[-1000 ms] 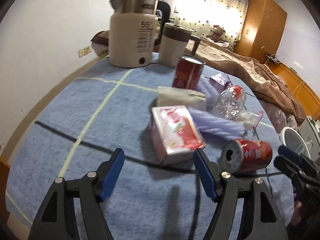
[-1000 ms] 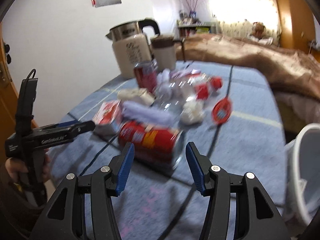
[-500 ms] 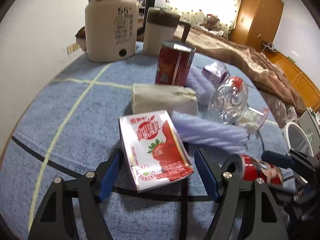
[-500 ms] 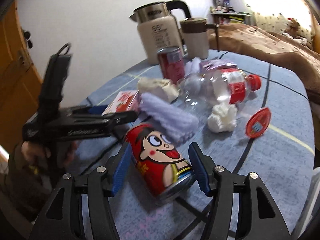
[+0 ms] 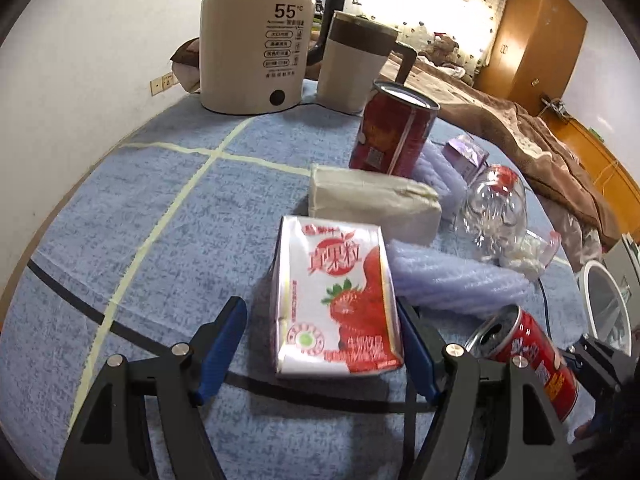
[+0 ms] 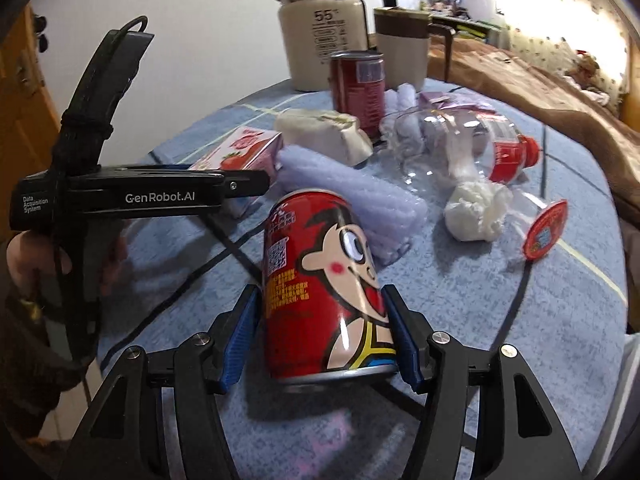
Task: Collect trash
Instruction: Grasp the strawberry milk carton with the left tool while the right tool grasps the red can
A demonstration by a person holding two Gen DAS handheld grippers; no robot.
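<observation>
Red metal showed between the right tongs [image 6: 323, 340]: a cartoon can [image 6: 324, 292], pinched by both blue pads, its far end hidden and its long way pointing out from the camera. The left tongs [image 5: 320, 344] were spread around a strawberry milk carton [image 5: 336, 300] lying flat on the blue table [image 5: 140, 208], long way pointing ahead; one pad was away from it, the other too hidden to judge. Close behind lay a tissue pack [image 5: 372, 204], purple foam [image 5: 452, 284], a clear bottle [image 6: 472, 140] and an upright red can [image 5: 392, 132]. A kettle [image 5: 256, 40] and mug [image 5: 356, 64] stood farther back.
</observation>
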